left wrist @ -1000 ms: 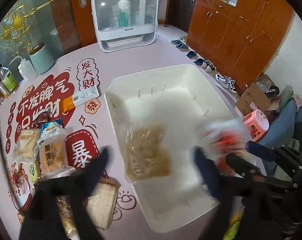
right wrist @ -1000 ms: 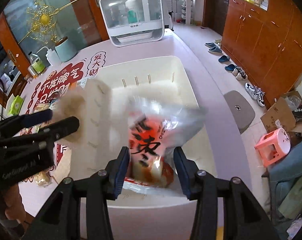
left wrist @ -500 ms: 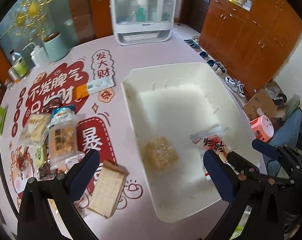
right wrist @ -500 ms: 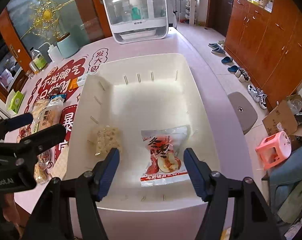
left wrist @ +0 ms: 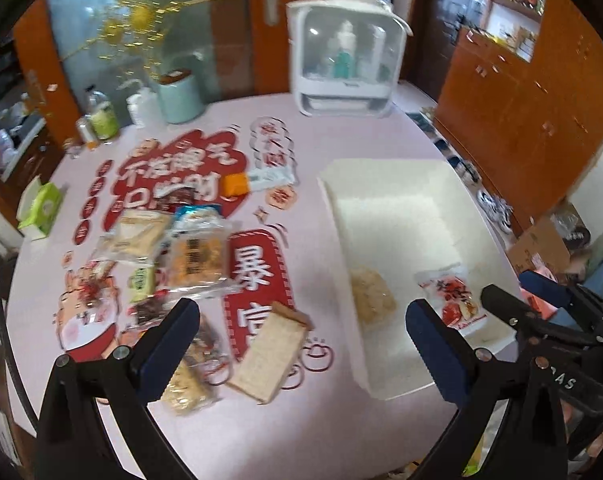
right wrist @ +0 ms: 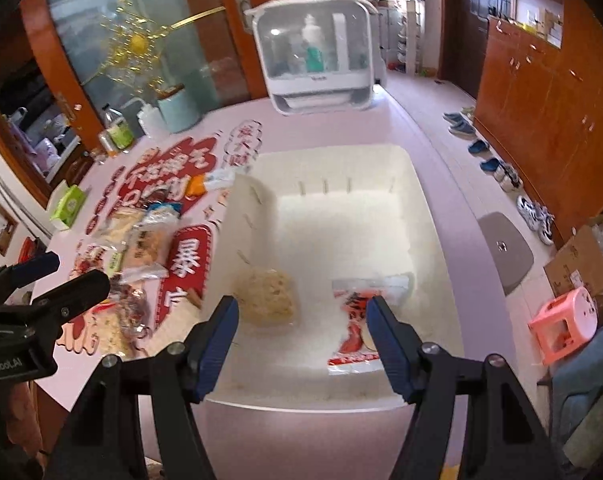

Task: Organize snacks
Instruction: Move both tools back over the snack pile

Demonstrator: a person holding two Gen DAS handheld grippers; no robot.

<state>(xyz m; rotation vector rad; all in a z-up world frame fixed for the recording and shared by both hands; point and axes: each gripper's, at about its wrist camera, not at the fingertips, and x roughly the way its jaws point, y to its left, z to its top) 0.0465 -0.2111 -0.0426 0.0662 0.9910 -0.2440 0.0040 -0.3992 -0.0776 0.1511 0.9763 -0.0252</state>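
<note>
A white bin (right wrist: 341,176) (left wrist: 385,168) stands on the pink table. In it lie a clear bag of beige snack (right wrist: 267,296) (left wrist: 371,296) and a red-and-white packet (right wrist: 357,324) (left wrist: 453,296). Several loose snack packs (left wrist: 181,256) (right wrist: 137,248) lie left of the bin, with a tan cracker pack (left wrist: 273,352) nearest. My left gripper (left wrist: 301,348) is open and empty above the table, over the cracker pack. My right gripper (right wrist: 301,344) is open and empty over the bin's near end.
A white cabinet with bottles (left wrist: 343,60) (right wrist: 313,56) stands at the table's far edge. A mint canister (left wrist: 179,96), bottles (left wrist: 101,120) and a green tissue box (left wrist: 41,208) sit at the far left. An orange-and-white stick pack (left wrist: 257,180) lies mid-table. The table edge runs right of the bin.
Both grippers let go of their packets, which now lie in the bin, then opened wide and pulled back. The left gripper has swung left toward the loose snacks.
</note>
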